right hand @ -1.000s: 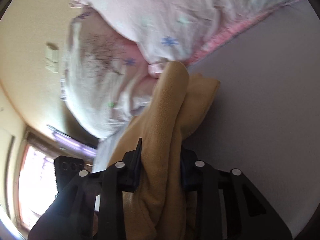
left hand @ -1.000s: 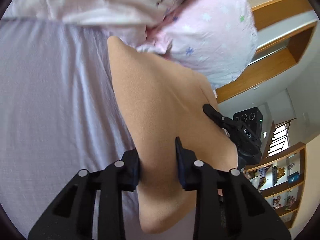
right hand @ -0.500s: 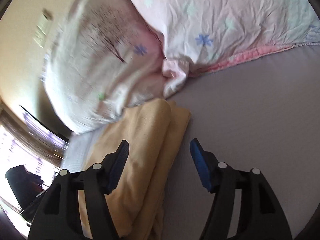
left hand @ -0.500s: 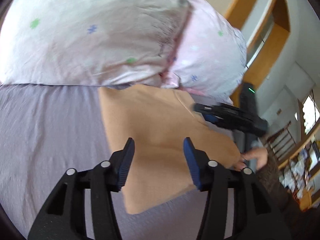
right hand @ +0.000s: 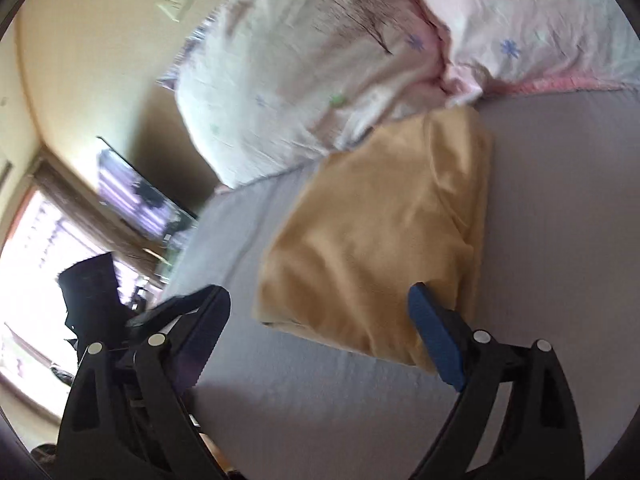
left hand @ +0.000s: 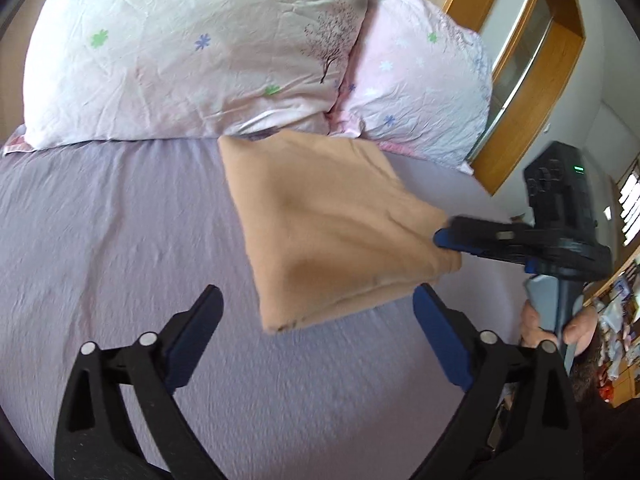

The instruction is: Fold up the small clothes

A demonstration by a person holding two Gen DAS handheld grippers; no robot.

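Folded garment [left hand: 332, 228] lies on bed [left hand: 120, 240], touching pillows [left hand: 192, 52].

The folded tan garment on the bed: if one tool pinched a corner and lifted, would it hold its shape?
Probably not. The folded tan garment looks like soft fleece with rounded, sagging edges, so the layers would likely flop open. It seems light for its size, barely denting the sheet. Pushed, it would likely bunch rather than slide, as both fabrics look matte.
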